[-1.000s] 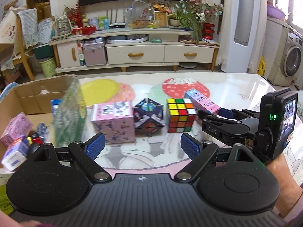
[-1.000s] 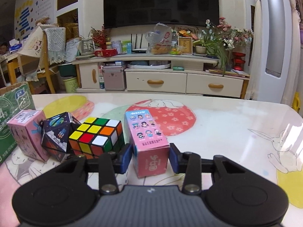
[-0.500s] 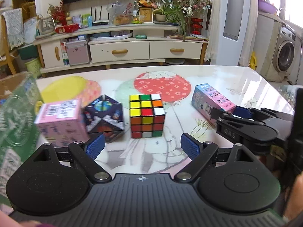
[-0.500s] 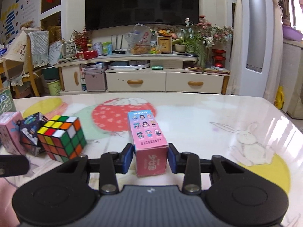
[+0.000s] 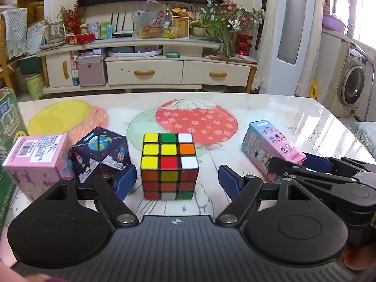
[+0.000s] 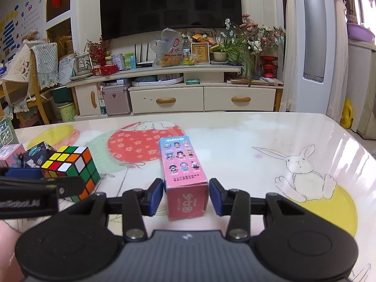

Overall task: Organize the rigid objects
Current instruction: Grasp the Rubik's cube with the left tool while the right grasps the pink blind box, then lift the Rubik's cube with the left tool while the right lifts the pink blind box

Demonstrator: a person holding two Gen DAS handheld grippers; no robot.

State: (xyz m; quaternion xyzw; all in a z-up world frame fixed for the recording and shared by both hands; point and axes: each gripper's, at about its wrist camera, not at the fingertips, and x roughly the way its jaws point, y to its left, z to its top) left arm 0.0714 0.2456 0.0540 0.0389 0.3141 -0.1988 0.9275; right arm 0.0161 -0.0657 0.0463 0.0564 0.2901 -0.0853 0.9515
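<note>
Still early, by the look of it: through your left wrist camera, the cube puzzle (image 5: 169, 165) sits loose on the table (image 5: 270, 108) between your left gripper (image 5: 177, 179) jaws, which are closing, not yet touching.

From your right wrist camera, your right gripper (image 6: 185, 195) is opening; the pink box (image 6: 184, 176) lies between its pads, untouched, both grippers angled down.
</note>
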